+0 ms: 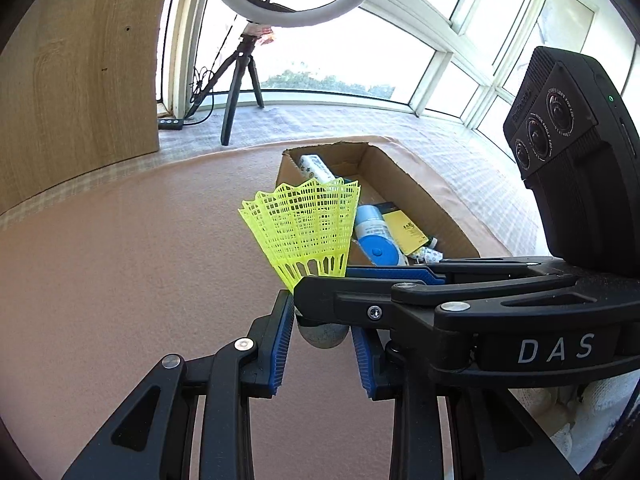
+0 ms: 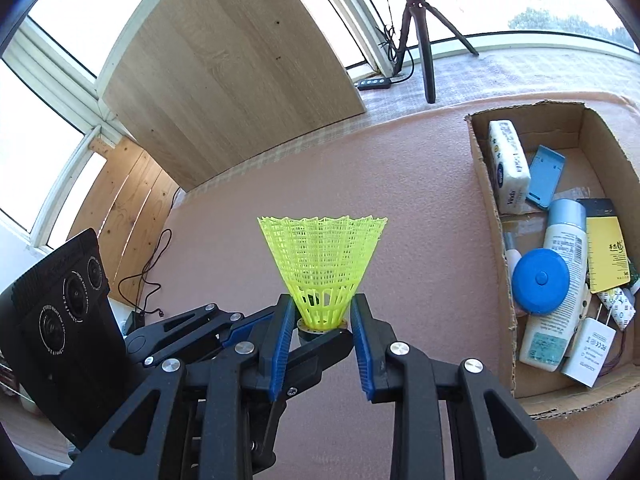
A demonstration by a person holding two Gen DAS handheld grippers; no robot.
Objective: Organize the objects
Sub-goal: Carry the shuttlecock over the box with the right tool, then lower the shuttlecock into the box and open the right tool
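Together, both of our grippers carry one yellow shuttlecock above the pink tabletop. From the left wrist view, our left gripper (image 1: 323, 334) has its blue pads on either side of the shuttlecock's (image 1: 306, 232) grey cork base, with the mesh skirt rising above; whether the pads actually press the cork we cannot tell, since the right gripper's (image 1: 362, 276) arm crosses in front from the right. That arm reads "DAS" in white, and its camera block carries ringed lens lettering too small to make out. Behind the skirt, a cardboard box (image 1: 424, 192) sits on the tabletop (image 1: 120, 260), holding a blue round case (image 1: 378, 250) and a yellow card (image 1: 408, 226). From the right wrist view, the right gripper (image 2: 323, 326) has its jaws clamped on the bottom of the shuttlecock's (image 2: 324, 264) skirt, just above the cork, while the left gripper's (image 2: 316, 350) finger reaches in underneath. To the right, the box (image 2: 486, 184) holds a white tissue pack (image 2: 508, 164) with "Vinda" printed on it, a white bottle (image 2: 560, 280), the blue case (image 2: 540, 282), the yellow card (image 2: 606, 256) and a white charger (image 2: 588, 350) with small, unreadable printing.
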